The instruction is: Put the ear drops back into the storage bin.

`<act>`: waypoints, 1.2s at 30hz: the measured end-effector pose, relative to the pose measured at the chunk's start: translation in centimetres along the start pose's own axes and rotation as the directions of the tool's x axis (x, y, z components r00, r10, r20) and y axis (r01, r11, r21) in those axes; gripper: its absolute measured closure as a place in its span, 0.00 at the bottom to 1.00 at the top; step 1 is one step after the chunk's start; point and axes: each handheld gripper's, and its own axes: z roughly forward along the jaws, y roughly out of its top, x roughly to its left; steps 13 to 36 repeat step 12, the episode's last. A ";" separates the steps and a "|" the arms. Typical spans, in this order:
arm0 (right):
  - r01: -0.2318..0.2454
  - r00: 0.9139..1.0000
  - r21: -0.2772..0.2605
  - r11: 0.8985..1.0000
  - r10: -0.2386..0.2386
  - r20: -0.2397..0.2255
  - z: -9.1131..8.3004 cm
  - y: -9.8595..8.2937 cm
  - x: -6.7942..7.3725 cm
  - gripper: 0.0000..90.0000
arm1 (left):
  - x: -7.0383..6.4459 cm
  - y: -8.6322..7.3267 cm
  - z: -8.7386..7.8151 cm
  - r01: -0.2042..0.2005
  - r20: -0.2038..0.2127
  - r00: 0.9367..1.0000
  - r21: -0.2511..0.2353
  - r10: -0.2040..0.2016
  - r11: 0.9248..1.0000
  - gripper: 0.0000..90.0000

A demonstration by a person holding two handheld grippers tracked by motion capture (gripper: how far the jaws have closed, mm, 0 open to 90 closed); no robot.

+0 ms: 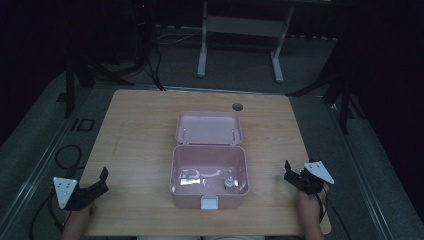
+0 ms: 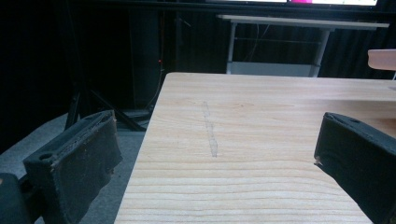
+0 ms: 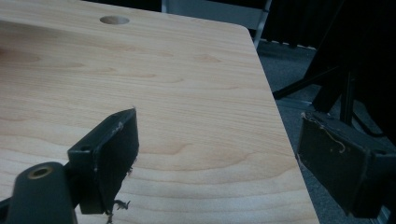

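Note:
An open pink plastic box stands in the middle of the wooden table, its lid folded back flat behind it. Inside lie a small white bottle-like item and some pale pieces I cannot make out. My left gripper rests at the table's front left edge, open and empty; in the left gripper view its jaws stand wide apart over bare wood. My right gripper sits near the front right, open and empty, with its jaws spread over the table's right edge.
A round cable hole lies at the table's far side. A corner of the pink box shows at the right of the left gripper view. Dark stands and a white table frame are on the floor beyond.

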 end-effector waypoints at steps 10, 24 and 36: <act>-0.010 1.000 0.021 1.000 0.011 -0.015 0.1 -0.1 -0.1 0.14 | 0.0 0.0 0.0 -0.002 -0.003 1.000 0.002 0.002 1.000 0.00; -0.007 1.000 0.025 1.000 0.007 -0.015 0.2 -0.1 -0.1 0.14 | 0.0 0.0 0.0 -0.003 -0.002 1.000 0.002 0.003 1.000 0.00; -0.007 1.000 0.025 1.000 0.007 -0.015 0.2 -0.1 -0.1 0.14 | 0.0 0.0 0.0 -0.003 -0.002 1.000 0.002 0.003 1.000 0.00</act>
